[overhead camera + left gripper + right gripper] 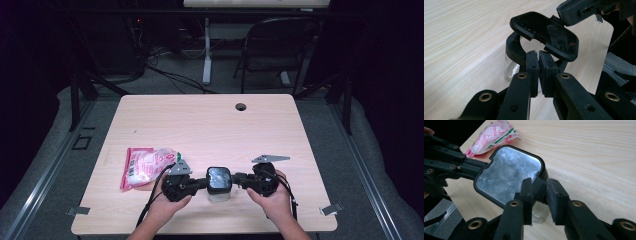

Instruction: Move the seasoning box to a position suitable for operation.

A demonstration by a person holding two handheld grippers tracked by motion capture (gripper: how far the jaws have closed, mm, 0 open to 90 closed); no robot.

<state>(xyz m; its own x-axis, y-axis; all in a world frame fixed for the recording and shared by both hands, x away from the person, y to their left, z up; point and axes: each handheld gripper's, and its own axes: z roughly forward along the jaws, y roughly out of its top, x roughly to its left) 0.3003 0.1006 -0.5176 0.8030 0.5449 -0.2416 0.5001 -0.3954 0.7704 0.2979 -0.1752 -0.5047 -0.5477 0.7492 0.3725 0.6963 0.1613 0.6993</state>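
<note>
the left tool (539, 75) is clenched on the black rim of the small clear plastic jar (511, 67); the right tool (539, 195) grips the tab of its black hinged lid (509, 173), raised open above the rim. the right gripper view shows a red-and-white plastic packet (491, 135) beyond the lid on the pale wooden tabletop (594, 150).

One jar (218, 192) with one lid (218, 180), gripped between two tongs, left (202, 183) and right (236, 177). One red-and-white packet (145, 166) lies just left of the jar. One worktop (210, 125); one chair (275, 45) beyond it.

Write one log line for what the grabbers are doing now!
left gripper: shut on jar rim | right gripper: shut on lid tab | lid: lifted | snack bag: untouched
</note>
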